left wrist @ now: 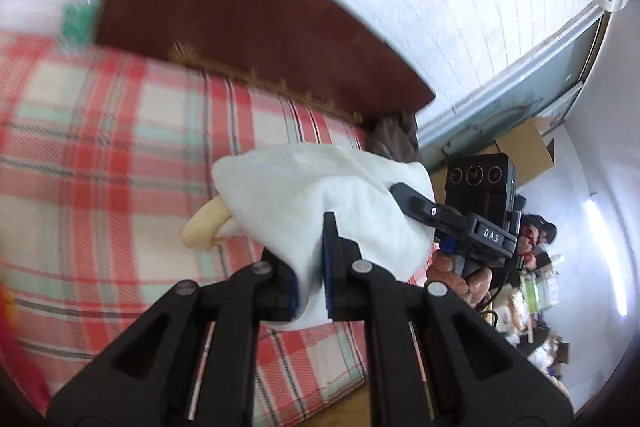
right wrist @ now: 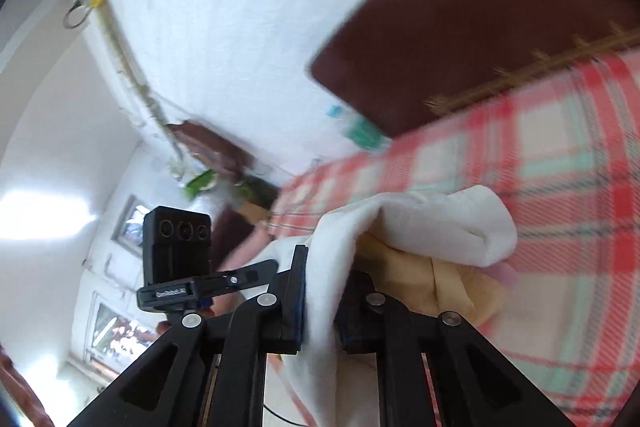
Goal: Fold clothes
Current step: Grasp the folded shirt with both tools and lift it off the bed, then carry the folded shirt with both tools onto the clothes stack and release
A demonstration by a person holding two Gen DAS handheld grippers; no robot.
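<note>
Left tool (left wrist: pixel 310 267): clamped on white soft cloth garment (left wrist: pixel 320 195) | Right tool (right wrist: pixel 324 303): clamped on same garment, second edge | Garment: held bunched between both tools, raised above red-and-cream plaid bed cover (left wrist: pixel 112 155) | Dark brown wooden headboard (left wrist: pixel 240 15) seen behind.

We held the left gripper (left wrist: pixel 310 267) raised, its jaws clamped on white cloth (left wrist: pixel 320 195). Our right gripper (right wrist: pixel 320 291) was lifted close beside it, jaws likewise pinched on the same cloth, its fingers angled toward the left one. Our right hand (left wrist: pixel 460 275) gripped its handle from below.
</note>
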